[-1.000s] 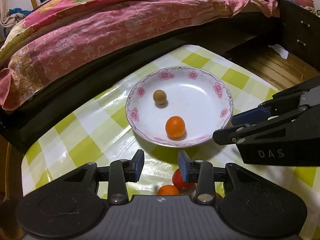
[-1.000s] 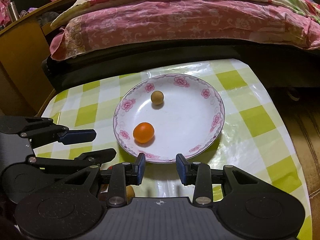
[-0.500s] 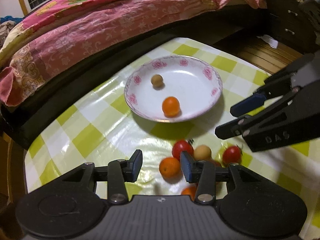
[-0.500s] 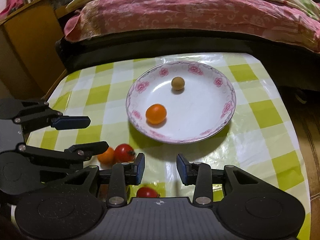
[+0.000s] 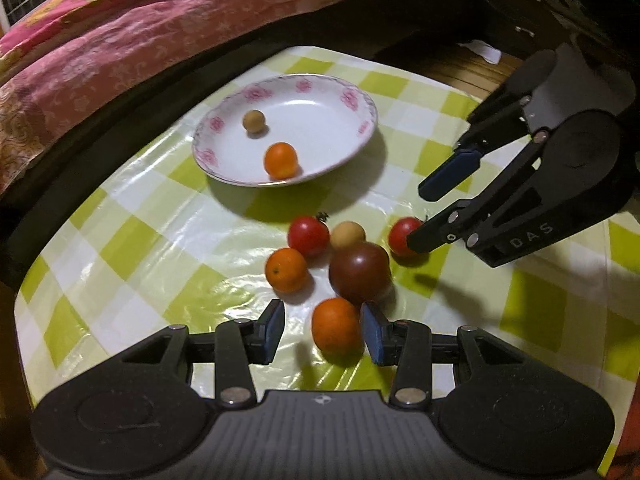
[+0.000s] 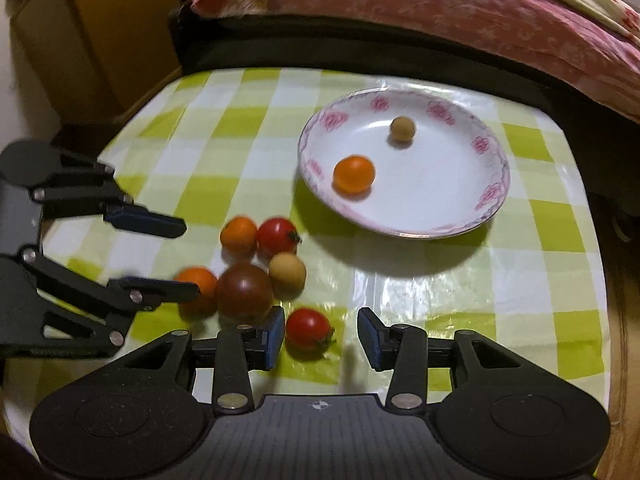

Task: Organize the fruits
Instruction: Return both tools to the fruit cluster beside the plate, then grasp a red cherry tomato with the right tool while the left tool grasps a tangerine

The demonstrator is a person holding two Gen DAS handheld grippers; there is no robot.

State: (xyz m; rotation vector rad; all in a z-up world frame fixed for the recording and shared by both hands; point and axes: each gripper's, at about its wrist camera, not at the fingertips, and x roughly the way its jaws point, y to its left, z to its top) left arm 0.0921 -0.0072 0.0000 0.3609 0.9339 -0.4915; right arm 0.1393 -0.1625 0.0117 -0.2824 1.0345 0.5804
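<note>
A white floral plate [image 5: 362, 128] [image 6: 472, 216] holds an orange fruit [image 5: 281, 160] [image 6: 354, 174] and a small tan fruit [image 5: 253, 121] [image 6: 402, 129]. A cluster of fruits lies on the checked tablecloth: a dark tomato [image 5: 359, 273] [image 6: 245, 290], a red tomato [image 5: 308, 235] [image 6: 277, 235], a tan fruit [image 5: 347, 234] [image 6: 287, 271] and an orange fruit [image 5: 286, 269] [image 6: 238, 235]. My left gripper [image 5: 322, 332] is open around another orange fruit [image 5: 335, 325] [image 6: 197, 282], not gripping it. My right gripper [image 6: 322, 338] is open around a second red tomato [image 6: 308, 328] [image 5: 403, 235].
The small table [image 5: 132, 240] with its green-and-white checked cloth stands against a bed with a pink floral quilt [image 5: 120, 40]. A yellow wooden cabinet [image 6: 100, 32] stands at the left. A dark drawer unit [image 5: 532, 12] and wooden floor lie to the right.
Both grippers have drawn back from the plate and lowered toward the fruit cluster. The cluster has come into full view, with one fruit now between each pair of fingers.
</note>
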